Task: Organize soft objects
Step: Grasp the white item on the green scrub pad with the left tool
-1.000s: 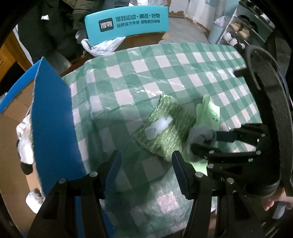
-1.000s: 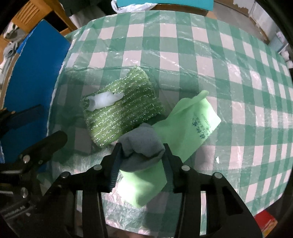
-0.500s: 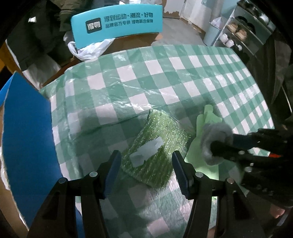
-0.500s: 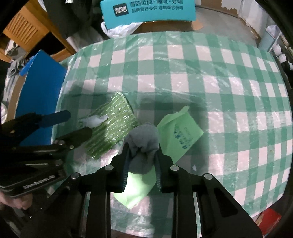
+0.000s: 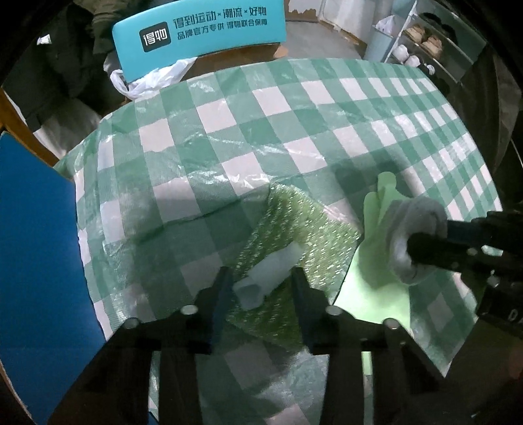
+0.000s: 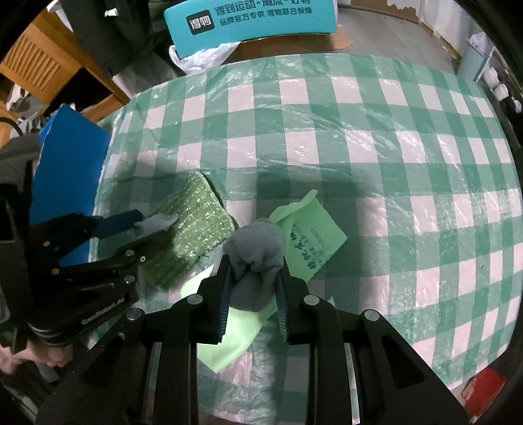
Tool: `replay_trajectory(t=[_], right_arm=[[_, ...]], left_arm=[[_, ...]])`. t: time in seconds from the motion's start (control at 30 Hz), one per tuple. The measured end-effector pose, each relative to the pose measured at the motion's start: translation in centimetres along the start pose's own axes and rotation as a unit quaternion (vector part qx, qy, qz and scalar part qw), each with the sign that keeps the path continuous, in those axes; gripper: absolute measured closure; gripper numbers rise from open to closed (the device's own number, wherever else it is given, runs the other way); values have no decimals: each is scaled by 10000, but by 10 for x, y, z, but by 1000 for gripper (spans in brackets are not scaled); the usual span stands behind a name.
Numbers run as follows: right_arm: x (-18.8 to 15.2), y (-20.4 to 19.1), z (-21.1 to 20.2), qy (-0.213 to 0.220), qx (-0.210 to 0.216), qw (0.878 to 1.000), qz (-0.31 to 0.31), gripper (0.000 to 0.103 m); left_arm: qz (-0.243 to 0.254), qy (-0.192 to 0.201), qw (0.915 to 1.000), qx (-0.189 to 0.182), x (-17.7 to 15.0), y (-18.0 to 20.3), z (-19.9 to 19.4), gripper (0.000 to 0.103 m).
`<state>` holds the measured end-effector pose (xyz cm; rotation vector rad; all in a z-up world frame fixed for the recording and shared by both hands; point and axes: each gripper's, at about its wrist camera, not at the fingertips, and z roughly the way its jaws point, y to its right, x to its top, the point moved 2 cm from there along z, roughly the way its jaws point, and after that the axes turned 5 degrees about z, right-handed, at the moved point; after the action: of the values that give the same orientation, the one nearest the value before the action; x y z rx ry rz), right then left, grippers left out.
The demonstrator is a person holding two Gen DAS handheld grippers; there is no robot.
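The right gripper (image 6: 251, 281) is clamped on a bunched grey cloth (image 6: 256, 248), held above a pale green printed pouch (image 6: 310, 238) on the green-checked tablecloth (image 6: 376, 147). The left gripper (image 5: 261, 287) stands apart, its fingers straddling a small white scrap (image 5: 268, 278) lying on the glittery green scouring pad (image 5: 304, 229).

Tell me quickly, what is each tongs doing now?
Left tongs: open, straddling the white tag on the green sponge.
Right tongs: closed on the grey cloth.

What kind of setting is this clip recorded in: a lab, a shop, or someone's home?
Most likely a lived-in home, probably a dining area. The work surface is a table under a green-and-white checked plastic tablecloth, a rack of shoes stands against the far wall, and wooden furniture and a teal printed carton crowd the floor.
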<state>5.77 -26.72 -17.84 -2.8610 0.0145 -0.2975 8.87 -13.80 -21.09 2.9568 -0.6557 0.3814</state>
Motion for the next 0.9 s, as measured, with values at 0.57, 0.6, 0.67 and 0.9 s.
replay_trajectory(t=[0.57, 0.6, 0.67, 0.9], right_arm=[[2, -4, -16, 203, -38, 9997, -109, 80], [2, -5, -16, 213, -41, 9997, -113, 80], [2, -6, -18, 238, -46, 9996, -116, 80], [2, -9, -24, 301, -86, 9994, -159, 80]], left_arm=[[127, 218, 9996, -125, -6, 6, -25, 93], [115, 242, 9995, -153, -6, 6, -27, 94], [106, 276, 9994, -173, -7, 5, -31, 94], [86, 403, 9989, -231, -10, 3, -46, 97]])
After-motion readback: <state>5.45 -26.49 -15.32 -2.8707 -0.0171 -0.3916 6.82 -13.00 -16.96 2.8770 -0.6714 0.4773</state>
